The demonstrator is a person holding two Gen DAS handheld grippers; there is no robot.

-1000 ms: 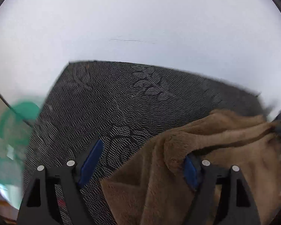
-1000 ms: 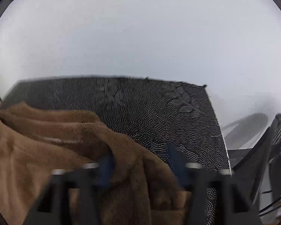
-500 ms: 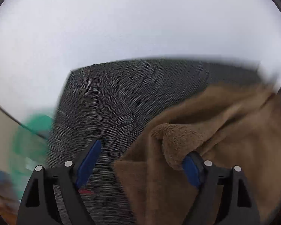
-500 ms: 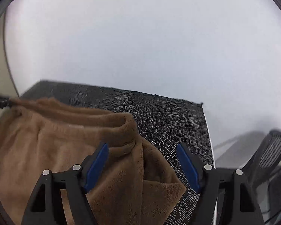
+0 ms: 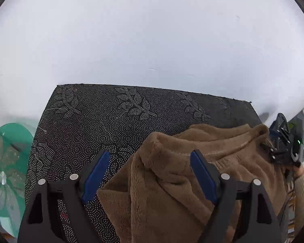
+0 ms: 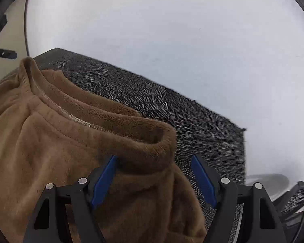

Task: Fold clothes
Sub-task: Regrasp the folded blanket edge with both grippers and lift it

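A brown fleece garment (image 5: pixel 192 172) lies in a loose heap on the black patterned tablecloth (image 5: pixel 111 121), on the near part of the cloth, well away from its far edge by the white wall (image 5: pixel 152 30). The thick rolled hem or collar (image 6: pixel 115 129) of the garment stands up as a ridge; which of the two it is, I cannot tell. The left gripper (image 5: pixel 150 174) hangs above the end of the garment nearer to the green glass table (image 5: pixel 6 162), and its jaws stand wide, with the fleece under them but not pressed by the blue pads (image 5: pixel 95 174). The right gripper (image 6: pixel 154 178) is over the other end of the same ridge, also wide; its inner pad seems to touch the pile lightly, but it does not pinch. In the left view the right gripper shows beyond the garment, with a cream sleeve (image 5: pixel 302 190) behind it. I judge that the step in hand is to take both ends of the ridge and spread the garment flat on the cloth before any fold. To do it well, each gripper should come down on one layer of the thick edge only, close firmly because fleece slips, and then both should pull apart evenly.
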